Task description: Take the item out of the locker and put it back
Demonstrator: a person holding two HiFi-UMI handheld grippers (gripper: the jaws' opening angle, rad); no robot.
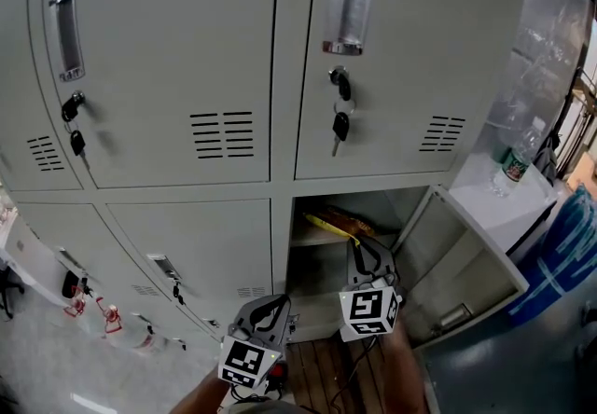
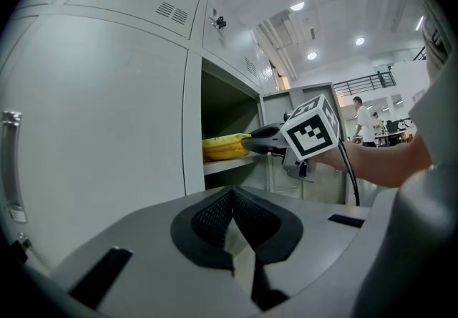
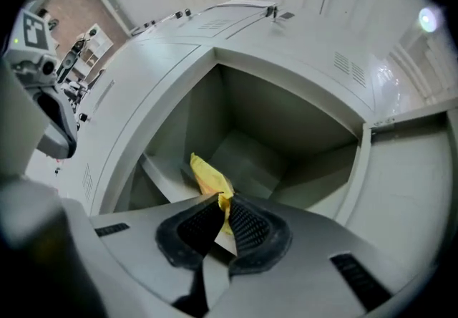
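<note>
Both grippers are clenched: the right gripper (image 3: pixel 223 202) pinches the tip of the yellow item (image 3: pixel 206 175), while the left gripper (image 2: pixel 232 202) holds nothing. The item lies on the shelf (image 3: pixel 159 175) inside the open locker (image 3: pixel 286 119).

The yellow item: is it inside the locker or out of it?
Inside. The yellow item lies on the shelf of the open locker, and the right gripper is shut on its near end.
</note>
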